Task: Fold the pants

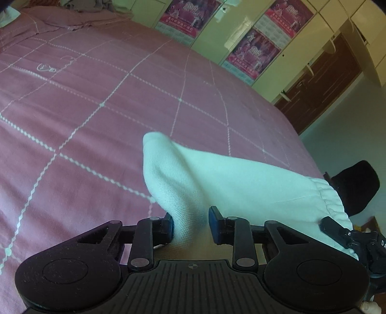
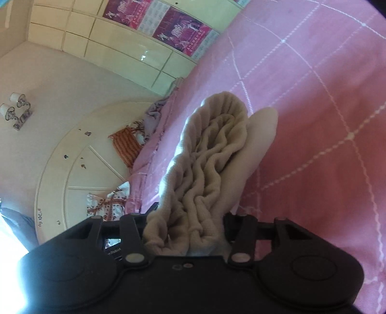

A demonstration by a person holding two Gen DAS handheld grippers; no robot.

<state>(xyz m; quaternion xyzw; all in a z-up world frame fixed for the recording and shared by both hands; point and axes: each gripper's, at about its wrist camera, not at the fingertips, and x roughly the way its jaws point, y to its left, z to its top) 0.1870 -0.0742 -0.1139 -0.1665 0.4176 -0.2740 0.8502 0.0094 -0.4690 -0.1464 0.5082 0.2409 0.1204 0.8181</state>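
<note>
We had the pants (image 1: 231, 183) lifted off the bed (image 1: 96, 108), pale cloth gripped at two places. Our left gripper (image 1: 191, 223) had its jaws drawn in narrow on a fold of the fabric, the cloth pinched between the blue pads. Our right gripper (image 2: 185, 229) was clamped on the bunched, ribbed waistband (image 2: 212, 145), a thicker wad that kept its jaws wider apart. In the left wrist view the right gripper also showed at the far right, against the gathered hem.

What worried us most was the left grip: it held only a thin pinch near the edge of the cloth, and we judged that a sharp pull apart could slip the fabric out. The waistband wad on the right looked uneven, so part of it might work loose and leave a crooked fold. Lifting one side higher than the other would likely twist the legs, and most of the pants hung out of sight below both cameras, so we could not tell how they draped.

The pink bedspread (image 2: 313, 120) lay broad and bare ahead of both grippers, giving plenty of room to lay the pants flat. The bed's far edge ran toward the wardrobe doors (image 1: 241, 36), and crumpled clothes (image 1: 82, 4) sat near the headboard (image 2: 79, 154), well apart from us
</note>
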